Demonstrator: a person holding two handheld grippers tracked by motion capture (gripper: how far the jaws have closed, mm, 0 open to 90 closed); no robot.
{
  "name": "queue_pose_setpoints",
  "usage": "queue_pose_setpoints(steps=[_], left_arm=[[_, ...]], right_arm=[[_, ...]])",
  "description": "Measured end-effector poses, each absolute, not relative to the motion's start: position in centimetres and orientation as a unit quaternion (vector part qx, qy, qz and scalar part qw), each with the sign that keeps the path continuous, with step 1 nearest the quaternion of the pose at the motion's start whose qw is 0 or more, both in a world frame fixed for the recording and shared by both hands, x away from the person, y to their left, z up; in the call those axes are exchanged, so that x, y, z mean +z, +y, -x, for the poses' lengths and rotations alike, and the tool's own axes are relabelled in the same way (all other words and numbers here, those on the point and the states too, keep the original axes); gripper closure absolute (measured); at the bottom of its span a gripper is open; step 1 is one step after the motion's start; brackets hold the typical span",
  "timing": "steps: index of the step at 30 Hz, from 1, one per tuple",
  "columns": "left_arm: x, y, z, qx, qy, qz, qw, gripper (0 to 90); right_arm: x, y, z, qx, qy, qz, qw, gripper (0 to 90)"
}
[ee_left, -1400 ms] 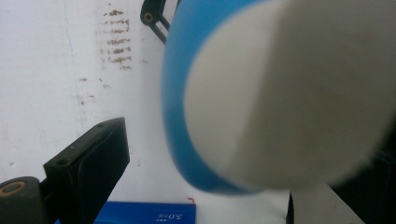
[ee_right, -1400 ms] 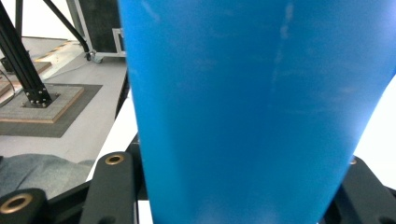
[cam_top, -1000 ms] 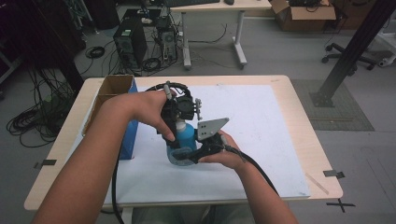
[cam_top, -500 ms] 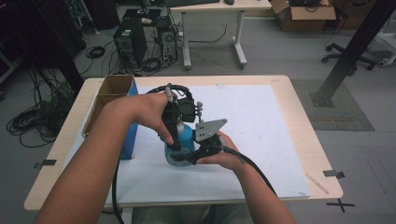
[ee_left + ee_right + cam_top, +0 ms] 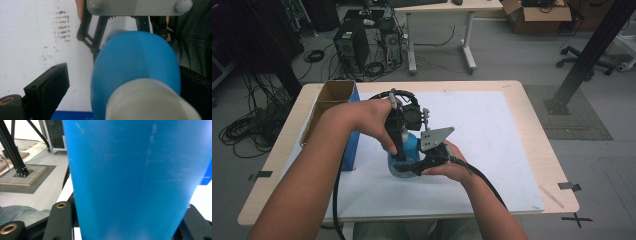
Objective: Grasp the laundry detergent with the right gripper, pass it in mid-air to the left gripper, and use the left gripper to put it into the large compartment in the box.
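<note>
Between my right gripper (image 5: 412, 167) jaws: blue bottle (image 5: 408, 147), smooth matte plastic, body widening upward in right gripper view, jaws pressed against both sides, clamped on it. My left gripper (image 5: 398, 152) comes down over bottle top; in left gripper view jaws spread wide, one standing clear of bottle's side, other jaw's contact unclear; white cap (image 5: 150, 102) nearest camera, rounded blue shoulder behind. Bottle upright near middle of white sheet (image 5: 492, 130) on table (image 5: 537, 115). Cardboard box (image 5: 329, 97) with blue side at table's left edge.
</note>
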State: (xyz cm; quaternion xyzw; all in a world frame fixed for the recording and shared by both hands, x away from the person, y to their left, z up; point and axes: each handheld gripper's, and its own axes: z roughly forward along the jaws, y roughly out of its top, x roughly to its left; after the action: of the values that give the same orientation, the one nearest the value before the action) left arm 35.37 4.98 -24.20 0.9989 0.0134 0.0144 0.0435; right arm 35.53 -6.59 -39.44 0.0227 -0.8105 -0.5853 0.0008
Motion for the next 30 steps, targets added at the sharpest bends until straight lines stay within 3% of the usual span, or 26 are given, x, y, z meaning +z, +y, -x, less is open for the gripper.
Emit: queue_pose_setpoints(steps=[9, 30], left_arm=[[-24.23, 4.76, -35.28, 0.016, 0.008, -0.999, 0.043, 6.8], [-24.11, 4.84, -35.27, 0.017, 0.008, -0.999, 0.04, 23.0]], right_arm=[[-39.54, -6.63, -35.87, -0.587, -0.81, -0.018, -0.002, 44.7], [-39.44, -6.7, -35.99, -0.585, -0.811, -0.012, -0.004, 44.7]])
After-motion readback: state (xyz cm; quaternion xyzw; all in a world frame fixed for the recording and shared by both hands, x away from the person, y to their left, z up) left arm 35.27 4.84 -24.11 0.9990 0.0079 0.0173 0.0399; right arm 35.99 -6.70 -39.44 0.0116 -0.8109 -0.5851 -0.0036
